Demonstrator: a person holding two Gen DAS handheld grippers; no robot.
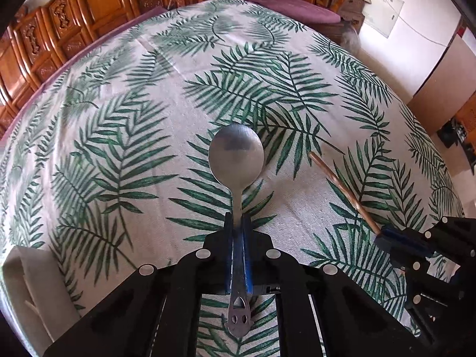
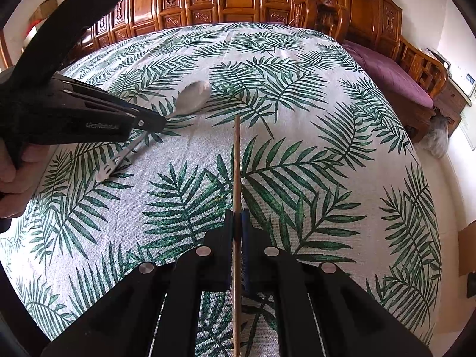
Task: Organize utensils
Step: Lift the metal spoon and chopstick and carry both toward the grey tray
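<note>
So, both utensils are gripped over the leaf-print tablecloth [image 1: 119, 154].
Left gripper [image 1: 237, 223] pinches the spoon [image 1: 236, 154] mid-handle: stiff, probably slippery. Right gripper [image 2: 237, 218] clamps a light, thin chopstick [image 2: 236, 160].

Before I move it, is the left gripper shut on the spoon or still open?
Shut on it: the left gripper has both fingers pressed against the spoon handle, no gap showing.

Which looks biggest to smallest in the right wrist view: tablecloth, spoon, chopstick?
1. Leaf-print tablecloth, by far.
2. Chopstick: longest, but it runs toward the camera, so unsure.
3. Metal spoon, partly hidden by the left gripper.
</note>
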